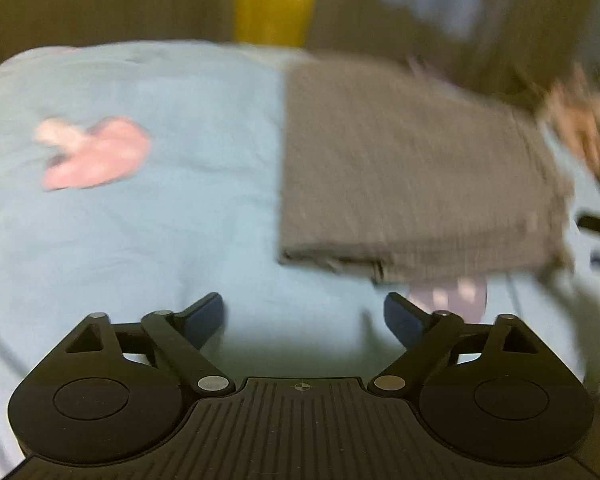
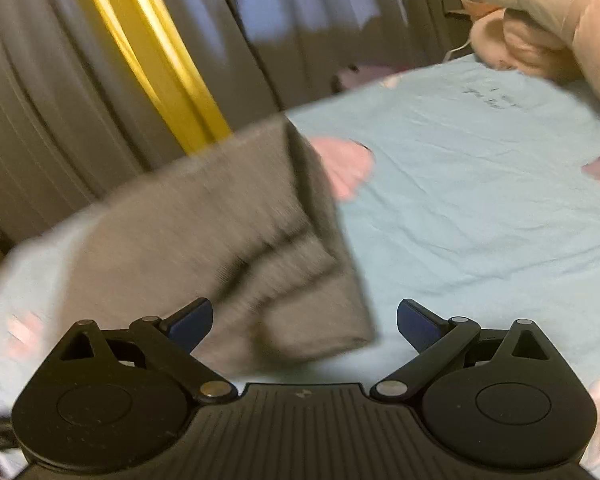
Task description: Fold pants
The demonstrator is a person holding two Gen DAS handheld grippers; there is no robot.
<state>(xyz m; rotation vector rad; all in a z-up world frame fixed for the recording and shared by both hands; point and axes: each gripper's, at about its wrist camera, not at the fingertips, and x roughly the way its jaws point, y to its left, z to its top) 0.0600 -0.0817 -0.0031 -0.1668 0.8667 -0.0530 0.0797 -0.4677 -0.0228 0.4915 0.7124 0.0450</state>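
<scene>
Both wrist views angled down, close over bed; share folded pants (image 1: 412, 176), pink print.

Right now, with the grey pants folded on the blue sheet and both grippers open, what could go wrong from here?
1. The folded pants lie close to the bed's edge by the curtain; a push could slide them off the blue sheet.
2. The right gripper hangs over the pants' near corner with its jaws open, so it might catch the top layer and undo the fold.
3. Both views are blurred, so the left gripper may be aimed badly.

A bed is covered by a light blue sheet (image 1: 140, 240); grey curtains (image 2: 40, 100) with a yellow strip (image 2: 148, 52) are hung beyond.
</scene>
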